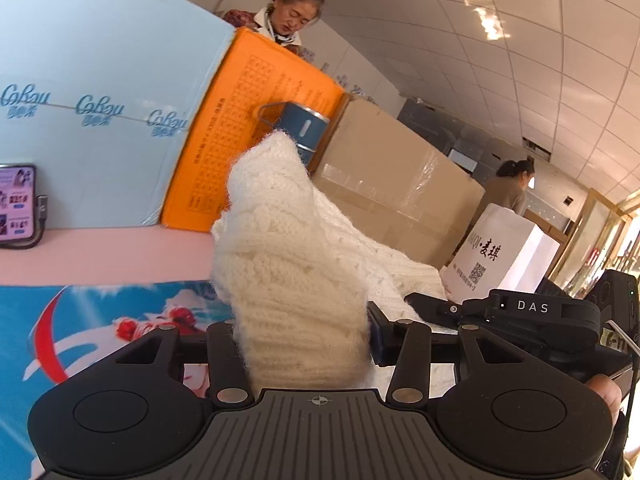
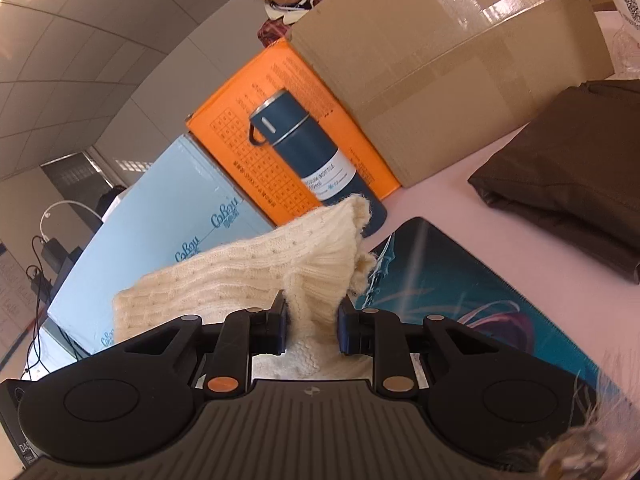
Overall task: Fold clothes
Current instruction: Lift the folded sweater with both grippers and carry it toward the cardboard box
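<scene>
A cream cable-knit sweater (image 1: 288,248) is held up off the table by both grippers. My left gripper (image 1: 300,340) is shut on a thick bunch of its ribbed edge, which stands up between the jaws. My right gripper (image 2: 312,328) is shut on another ribbed part of the sweater (image 2: 248,272), which drapes to the left above the table. The right gripper's black body (image 1: 532,312) shows at the right in the left wrist view, close beside the left one.
A dark brown folded garment (image 2: 572,176) lies at right on the pink table (image 2: 432,200). A blue printed mat (image 2: 452,292) lies below. A blue bottle (image 2: 316,160), orange box (image 2: 240,136), light blue box (image 1: 100,100), cardboard box (image 2: 440,60), white bag (image 1: 496,256) and phone (image 1: 16,204) stand behind.
</scene>
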A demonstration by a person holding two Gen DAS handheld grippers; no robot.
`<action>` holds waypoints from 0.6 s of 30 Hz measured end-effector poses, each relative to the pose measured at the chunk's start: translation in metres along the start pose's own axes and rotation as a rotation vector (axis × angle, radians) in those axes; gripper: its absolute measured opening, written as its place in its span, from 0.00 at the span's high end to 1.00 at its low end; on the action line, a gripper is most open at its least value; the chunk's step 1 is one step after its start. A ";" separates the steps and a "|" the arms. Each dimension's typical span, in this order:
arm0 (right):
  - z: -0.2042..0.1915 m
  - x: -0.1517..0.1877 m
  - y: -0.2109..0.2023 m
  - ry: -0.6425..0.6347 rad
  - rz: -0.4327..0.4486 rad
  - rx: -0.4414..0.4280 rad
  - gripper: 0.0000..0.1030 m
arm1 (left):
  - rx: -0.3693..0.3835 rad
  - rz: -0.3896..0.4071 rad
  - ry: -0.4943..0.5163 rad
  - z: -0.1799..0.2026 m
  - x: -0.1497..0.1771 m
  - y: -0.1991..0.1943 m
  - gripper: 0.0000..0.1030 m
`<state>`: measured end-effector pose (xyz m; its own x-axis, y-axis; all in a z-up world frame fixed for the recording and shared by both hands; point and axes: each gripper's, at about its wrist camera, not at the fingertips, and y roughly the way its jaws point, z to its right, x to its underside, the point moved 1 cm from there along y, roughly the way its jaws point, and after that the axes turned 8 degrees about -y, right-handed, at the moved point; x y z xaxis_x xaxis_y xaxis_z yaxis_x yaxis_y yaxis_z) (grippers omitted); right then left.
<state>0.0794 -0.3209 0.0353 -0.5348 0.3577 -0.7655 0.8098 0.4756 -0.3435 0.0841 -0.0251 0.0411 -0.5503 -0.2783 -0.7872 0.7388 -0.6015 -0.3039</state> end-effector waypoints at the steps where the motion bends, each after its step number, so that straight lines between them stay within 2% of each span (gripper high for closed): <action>1: 0.007 -0.006 -0.005 0.009 0.028 0.017 0.79 | 0.017 -0.005 0.027 0.009 -0.004 0.012 0.56; 6: 0.046 -0.034 -0.031 0.045 0.175 0.126 0.79 | 0.101 -0.035 0.136 0.053 -0.021 0.075 0.56; 9: 0.075 -0.044 -0.041 0.091 0.258 0.196 0.79 | 0.147 -0.057 0.203 0.081 -0.020 0.115 0.56; 15: 0.133 -0.048 -0.051 0.195 0.410 0.326 0.79 | 0.185 -0.104 0.313 0.131 -0.011 0.190 0.56; 18: 0.159 -0.047 -0.054 0.252 0.490 0.327 0.79 | 0.195 -0.107 0.337 0.148 -0.006 0.219 0.56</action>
<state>0.0989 -0.4914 0.0030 -0.0921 0.6683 -0.7382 0.9852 -0.0466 -0.1651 0.1924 -0.2658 0.0587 -0.4374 0.0353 -0.8986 0.5792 -0.7532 -0.3116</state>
